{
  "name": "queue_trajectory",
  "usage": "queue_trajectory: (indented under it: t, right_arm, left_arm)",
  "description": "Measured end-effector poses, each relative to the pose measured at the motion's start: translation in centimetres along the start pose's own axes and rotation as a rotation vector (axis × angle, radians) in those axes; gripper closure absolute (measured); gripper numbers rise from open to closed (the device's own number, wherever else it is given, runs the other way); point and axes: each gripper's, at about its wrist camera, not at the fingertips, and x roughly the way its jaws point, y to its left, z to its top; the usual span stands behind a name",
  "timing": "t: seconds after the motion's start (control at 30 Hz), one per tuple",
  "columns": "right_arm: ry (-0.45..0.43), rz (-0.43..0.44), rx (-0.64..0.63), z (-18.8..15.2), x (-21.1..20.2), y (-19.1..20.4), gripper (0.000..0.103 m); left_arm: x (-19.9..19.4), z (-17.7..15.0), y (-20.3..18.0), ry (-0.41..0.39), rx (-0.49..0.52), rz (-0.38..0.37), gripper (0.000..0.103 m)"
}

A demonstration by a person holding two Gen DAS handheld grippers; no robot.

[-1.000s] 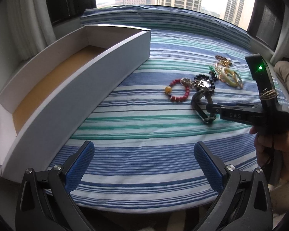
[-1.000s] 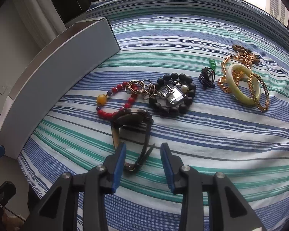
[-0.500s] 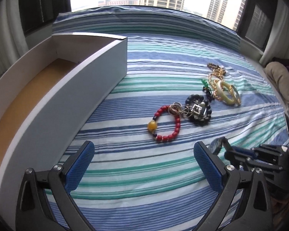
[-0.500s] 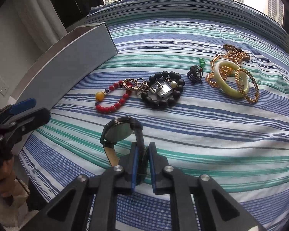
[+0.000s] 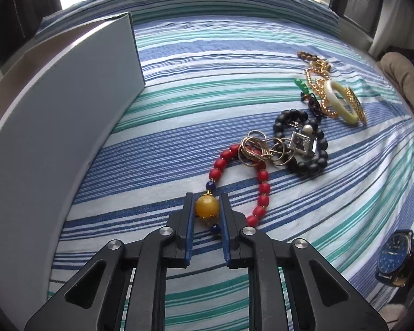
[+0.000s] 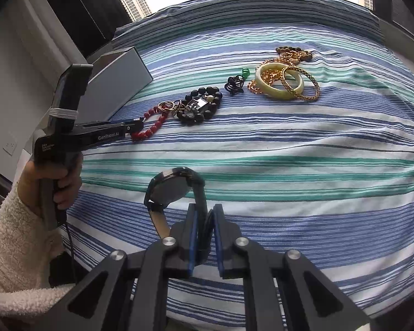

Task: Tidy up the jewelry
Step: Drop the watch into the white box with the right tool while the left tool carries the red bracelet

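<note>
**Both grippers closed on jewelry over the striped bed**

Gripping first: my left gripper [image 5: 206,202] has just been closing, and its blue pads [image 5: 189,220] now press either side of the yellow bead [image 5: 206,206] of the red bead bracelet [image 5: 258,190]. That bracelet lies flat on the striped bedspread [image 5: 289,201], its loop stretching away from the fingers toward the gold rings [image 5: 255,150] that overlap its far end.

My right gripper [image 6: 205,220] is narrow, pads clamped on the strap of the black watch [image 6: 169,190]. I see the watch raised off the cloth, its round case up and left of the fingers and tilted, strap curving down between the pads. In the left view its blue dial [image 5: 394,256] faces the camera at the lower right edge.

Beyond the rings sits the black bead bracelet [image 5: 316,149] around a square silver piece [image 5: 303,144]. Farther off are a small dark knot with a green bead [image 5: 307,96], then the pale bangle [image 5: 340,102] tangled with gold chains [image 5: 317,88].

The white box [image 5: 69,115] stands along the bed's left side, near the red bracelet but apart from it. I note bare bedspread between the watch and the jewelry cluster. A hand [image 6: 55,176] in a fleecy sleeve holds the left gripper's handle.
</note>
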Motion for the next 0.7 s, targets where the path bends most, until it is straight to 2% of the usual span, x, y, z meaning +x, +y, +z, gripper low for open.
queue_trajectory:
  t: [0.17,0.37,0.53,0.7]
  right_arm:
    - [-0.017,0.005,0.007,0.2,-0.7,0.1,0.092]
    - [-0.003,0.029,-0.032,1.1,-0.3,2.3,0.092]
    - [-0.011,0.098,-0.137,3.3,-0.2,7.6,0.092]
    - [-0.036,0.237,-0.262,7.6,-0.8,15.2,0.092]
  left_arm:
    - [-5.7,-2.4,1.8,-0.064,-0.117,-0.056,0.088]
    - [-13.3,-5.2,4.9,-0.129,-0.206,-0.051,0.088]
    - [-20.1,-6.6,8.2,-0.208,-0.283,-0.029,0.088]
    - [-25.8,-6.6,12.5,-0.303,-0.349,0.058,0.088]
